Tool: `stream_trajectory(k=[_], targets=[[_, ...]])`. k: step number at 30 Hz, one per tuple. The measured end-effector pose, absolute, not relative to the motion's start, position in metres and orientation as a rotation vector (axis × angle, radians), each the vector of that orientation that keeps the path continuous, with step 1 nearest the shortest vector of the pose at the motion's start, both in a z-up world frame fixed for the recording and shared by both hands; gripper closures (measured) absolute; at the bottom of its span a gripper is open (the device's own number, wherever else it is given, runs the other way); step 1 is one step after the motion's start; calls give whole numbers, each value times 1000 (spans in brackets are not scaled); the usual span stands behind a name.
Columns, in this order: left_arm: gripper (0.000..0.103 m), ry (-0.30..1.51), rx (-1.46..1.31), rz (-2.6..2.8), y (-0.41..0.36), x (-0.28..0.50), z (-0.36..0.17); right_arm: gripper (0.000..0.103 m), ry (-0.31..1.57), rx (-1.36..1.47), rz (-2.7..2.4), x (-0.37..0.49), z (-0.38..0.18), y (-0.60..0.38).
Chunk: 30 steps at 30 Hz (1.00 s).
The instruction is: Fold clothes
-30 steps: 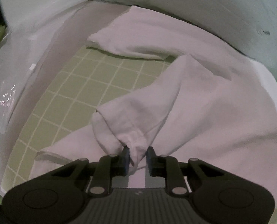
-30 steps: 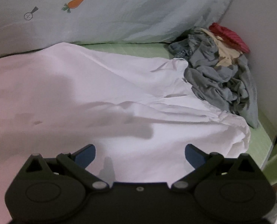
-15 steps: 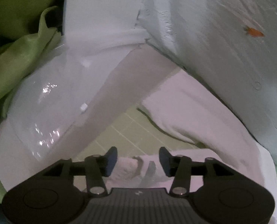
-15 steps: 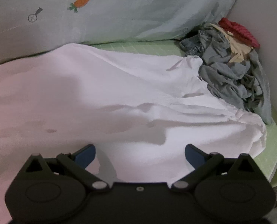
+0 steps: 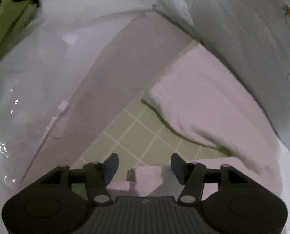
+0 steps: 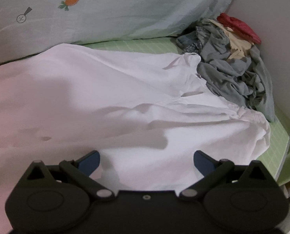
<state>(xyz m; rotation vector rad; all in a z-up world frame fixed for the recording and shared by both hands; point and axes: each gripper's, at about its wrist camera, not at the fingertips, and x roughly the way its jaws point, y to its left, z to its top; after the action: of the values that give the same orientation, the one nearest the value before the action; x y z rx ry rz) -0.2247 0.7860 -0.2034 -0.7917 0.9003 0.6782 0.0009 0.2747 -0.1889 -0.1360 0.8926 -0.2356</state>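
A: Biggest thing first: the pale blue pillow (image 6: 125, 9) with the carrot print runs along the back in the right wrist view. The left wrist view catches only its edge, top right.

B: Below it the white garment (image 6: 115, 97) is spread wide over the green checked mat (image 6: 137, 45) and fills most of the right view. The left view shows just one part of it (image 5: 199, 101), lying on the mat (image 5: 137, 136) beside a shiny white sheet (image 5: 27, 81) that the right view does not show.

A: And only the right view has the heap of grey clothes (image 6: 234, 74) in the far right corner, touching the white garment's bunched edge, with a red cloth (image 6: 240, 26) on top against the wall.

B: A green fabric (image 5: 6, 19) sits in the left view's top left corner.

A: The left hand-held gripper (image 5: 144, 168)?

B: Its jaws have just been opening and stand apart. A small folded end of the white garment (image 5: 148, 177) lies between them, with the pads clear of it on both sides.

A: The right hand-held gripper (image 6: 146, 162)?

B: Spread wide, hovering over the near part of the white garment, nothing between the blue pads (image 6: 90, 161). Its shadow falls on the cloth just ahead.
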Motion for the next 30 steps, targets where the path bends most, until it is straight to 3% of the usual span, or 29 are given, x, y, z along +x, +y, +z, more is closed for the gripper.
stream_trajectory(k=[17, 30], targets=[[46, 1047, -467, 595, 664, -225, -213, 0, 903, -182, -148, -9, -195, 280], [46, 886, -835, 625, 705, -243, -220, 0, 908, -211, -75, 2, -198, 291]])
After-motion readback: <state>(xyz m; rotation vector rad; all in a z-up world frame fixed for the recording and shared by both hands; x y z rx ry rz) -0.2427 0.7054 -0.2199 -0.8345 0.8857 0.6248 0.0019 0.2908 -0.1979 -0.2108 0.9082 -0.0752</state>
